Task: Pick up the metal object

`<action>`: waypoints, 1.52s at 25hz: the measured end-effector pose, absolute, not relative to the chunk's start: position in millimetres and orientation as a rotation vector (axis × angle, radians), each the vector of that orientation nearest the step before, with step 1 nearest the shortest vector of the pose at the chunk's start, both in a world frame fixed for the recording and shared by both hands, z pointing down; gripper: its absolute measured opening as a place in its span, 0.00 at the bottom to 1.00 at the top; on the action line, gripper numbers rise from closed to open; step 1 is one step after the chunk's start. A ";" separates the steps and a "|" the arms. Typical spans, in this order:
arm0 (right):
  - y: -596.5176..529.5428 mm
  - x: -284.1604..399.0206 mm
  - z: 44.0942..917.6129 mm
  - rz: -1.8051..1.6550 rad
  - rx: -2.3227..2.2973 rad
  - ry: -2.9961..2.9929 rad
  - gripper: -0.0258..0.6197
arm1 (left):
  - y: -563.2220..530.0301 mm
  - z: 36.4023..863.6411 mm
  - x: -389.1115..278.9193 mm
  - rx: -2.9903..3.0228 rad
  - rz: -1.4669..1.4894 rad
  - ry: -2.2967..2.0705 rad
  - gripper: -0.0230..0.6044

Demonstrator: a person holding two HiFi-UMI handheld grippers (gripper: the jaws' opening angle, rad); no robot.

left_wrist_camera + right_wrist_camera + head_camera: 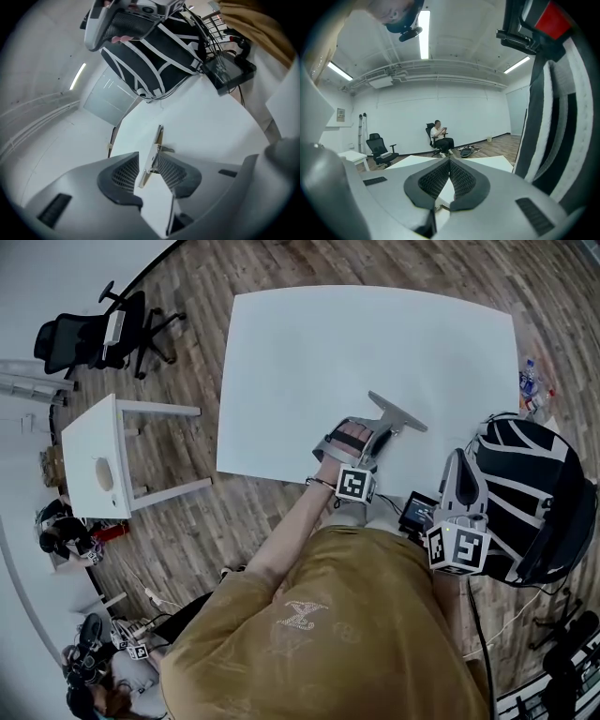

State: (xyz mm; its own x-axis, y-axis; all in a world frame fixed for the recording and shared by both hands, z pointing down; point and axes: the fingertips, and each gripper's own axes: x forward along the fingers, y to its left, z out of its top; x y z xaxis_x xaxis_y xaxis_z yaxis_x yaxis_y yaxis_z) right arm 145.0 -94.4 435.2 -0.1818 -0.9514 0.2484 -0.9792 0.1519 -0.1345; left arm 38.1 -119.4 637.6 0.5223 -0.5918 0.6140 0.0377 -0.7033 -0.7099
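Note:
A flat T-shaped metal object [398,413] lies on the white table [356,343] near its front edge. My left gripper [380,432] reaches onto it from the front. In the left gripper view the metal strip [157,140] stands on edge between the pads [124,173], closer to the right one, with a gap on the left; the jaws are open. My right gripper [456,457] hangs off the table's front right corner beside a black backpack [534,493]. Its pads [464,180] meet at the tips with nothing between them.
The black backpack with white stripes [154,61] sits by the table's right front corner, with a small screen device [417,510] next to it. A small white side table [98,460] and an office chair [94,334] stand to the left. A person [439,136] sits far across the room.

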 end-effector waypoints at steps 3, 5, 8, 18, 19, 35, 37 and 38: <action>-97.3 147.5 438.1 0.414 1.936 -2.297 0.05 | -117.1 646.1 39.5 -2.057 -1.205 0.399 0.22; -99.7 148.5 441.4 0.419 1.931 -2.293 0.05 | -117.5 650.6 40.4 -2.052 -1.207 0.387 0.22; -103.0 149.1 443.9 0.424 1.928 -2.294 0.05 | -121.3 655.9 42.2 -2.039 -1.209 0.379 0.22; -110.2 150.8 453.1 0.443 1.921 -2.268 0.05 | -131.8 663.3 52.9 -2.069 -1.190 0.365 0.22; -111.0 150.0 453.3 0.444 1.920 -2.268 0.05 | -131.6 663.6 53.3 -2.072 -1.187 0.363 0.22; -111.7 150.0 447.8 0.418 1.947 -2.267 0.05 | -144.0 638.0 59.4 -2.078 -1.121 0.451 0.05; -110.7 150.1 447.0 0.414 1.950 -2.268 0.05 | -147.6 630.0 58.8 -2.102 -1.114 0.486 0.05; -110.3 149.9 446.2 0.412 1.952 -2.269 0.05 | -148.5 627.5 58.1 -2.119 -1.116 0.502 0.05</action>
State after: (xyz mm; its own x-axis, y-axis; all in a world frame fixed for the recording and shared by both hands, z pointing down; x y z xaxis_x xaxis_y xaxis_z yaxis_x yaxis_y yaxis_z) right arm 149.9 -110.3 446.2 -0.1612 -0.9504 0.2658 -0.9832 0.1314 -0.1264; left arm 58.1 -148.5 627.5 0.5578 -0.6064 0.5666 -0.0223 -0.6934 -0.7202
